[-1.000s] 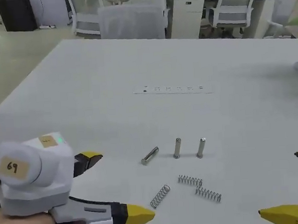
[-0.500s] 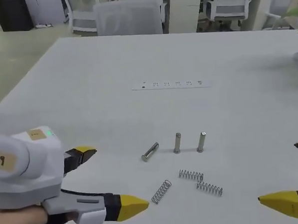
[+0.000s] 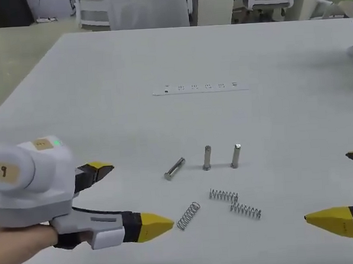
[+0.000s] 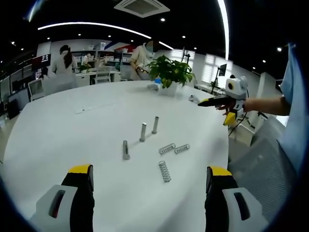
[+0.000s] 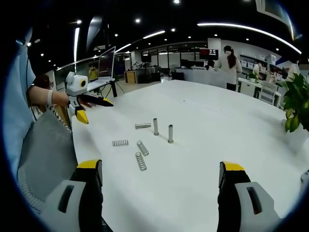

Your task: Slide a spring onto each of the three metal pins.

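Running off the head view's edge, right gripper (image 3: 326,186) has jaws apart.

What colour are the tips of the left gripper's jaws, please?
Yellow, seen best in the head view on the left gripper.

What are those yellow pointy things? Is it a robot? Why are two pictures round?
No robot: a person holds a tool in each hand, like big tweezers with yellow tips. The flat picture comes from a camera on the person's head; it shows the left hand-held gripper and the right hand-held gripper. Each round picture comes from a camera riding on one of them. On the white table, one upright pin, a second upright pin and a lying pin wait beside three loose springs. Both tools are open and hold nothing.
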`<action>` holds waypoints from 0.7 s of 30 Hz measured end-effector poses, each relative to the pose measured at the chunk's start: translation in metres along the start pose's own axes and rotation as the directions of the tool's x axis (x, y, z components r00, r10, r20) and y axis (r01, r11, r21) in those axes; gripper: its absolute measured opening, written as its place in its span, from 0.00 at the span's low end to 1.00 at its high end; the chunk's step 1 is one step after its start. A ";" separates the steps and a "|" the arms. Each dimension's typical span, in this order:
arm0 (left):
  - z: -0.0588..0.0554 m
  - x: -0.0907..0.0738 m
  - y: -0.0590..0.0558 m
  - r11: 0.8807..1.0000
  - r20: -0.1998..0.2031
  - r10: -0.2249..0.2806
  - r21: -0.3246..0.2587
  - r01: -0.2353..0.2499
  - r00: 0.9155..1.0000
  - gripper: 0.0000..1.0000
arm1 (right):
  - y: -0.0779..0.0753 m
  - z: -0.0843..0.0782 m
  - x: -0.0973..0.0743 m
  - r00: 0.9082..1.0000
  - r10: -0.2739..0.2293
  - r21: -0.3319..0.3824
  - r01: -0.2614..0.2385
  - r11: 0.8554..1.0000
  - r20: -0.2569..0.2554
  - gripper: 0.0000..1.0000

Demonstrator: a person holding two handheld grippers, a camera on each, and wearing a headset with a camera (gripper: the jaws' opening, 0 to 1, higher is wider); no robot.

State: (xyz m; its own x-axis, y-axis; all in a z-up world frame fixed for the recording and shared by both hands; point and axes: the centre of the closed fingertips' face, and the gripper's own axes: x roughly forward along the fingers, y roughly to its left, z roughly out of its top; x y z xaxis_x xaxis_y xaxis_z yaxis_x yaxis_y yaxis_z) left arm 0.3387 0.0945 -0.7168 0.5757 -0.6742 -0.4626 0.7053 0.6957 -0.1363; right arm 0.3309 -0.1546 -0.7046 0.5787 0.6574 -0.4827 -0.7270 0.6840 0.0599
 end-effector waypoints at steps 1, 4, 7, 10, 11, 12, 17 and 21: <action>0.001 0.001 0.000 1.000 0.000 -0.001 -0.002 0.001 1.000 0.95 | -0.001 0.000 0.000 1.000 0.001 0.000 -0.001 1.000 -0.002 1.00; 0.002 0.007 0.002 1.000 -0.004 -0.003 -0.003 0.003 1.000 0.94 | -0.004 -0.002 0.000 1.000 0.006 -0.002 -0.006 1.000 -0.009 1.00; 0.004 0.011 0.003 1.000 -0.010 -0.003 -0.004 0.003 1.000 0.94 | -0.006 -0.003 0.001 1.000 0.012 -0.002 -0.012 1.000 -0.017 1.00; 0.006 0.016 0.005 1.000 -0.017 -0.004 -0.005 0.004 1.000 0.93 | -0.008 -0.002 0.002 1.000 0.014 -0.004 -0.014 1.000 -0.015 1.00; 0.005 0.017 0.006 1.000 -0.022 -0.003 -0.006 0.003 1.000 0.92 | -0.008 -0.002 0.002 1.000 0.015 -0.002 -0.015 1.000 -0.015 1.00; 0.006 0.019 0.008 1.000 -0.025 -0.003 -0.007 0.002 1.000 0.90 | -0.008 -0.001 0.002 1.000 0.014 -0.003 -0.014 1.000 -0.016 1.00; 0.008 0.025 0.012 1.000 -0.042 0.004 -0.008 -0.004 0.999 0.89 | -0.010 0.002 0.005 1.000 0.027 -0.005 -0.027 1.000 -0.009 1.00; 0.009 0.032 0.015 1.000 -0.068 0.010 -0.001 -0.010 0.998 0.86 | -0.012 0.002 0.008 0.999 0.035 -0.005 -0.035 0.999 -0.009 1.00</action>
State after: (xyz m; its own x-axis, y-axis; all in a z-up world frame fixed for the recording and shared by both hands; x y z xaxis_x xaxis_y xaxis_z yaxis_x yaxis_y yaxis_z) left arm 0.3711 0.0814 -0.7260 0.5535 -0.6488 -0.5222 0.6989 0.7028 -0.1325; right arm 0.3450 -0.1570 -0.7078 0.5499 0.6779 -0.4880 -0.7486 0.6591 0.0721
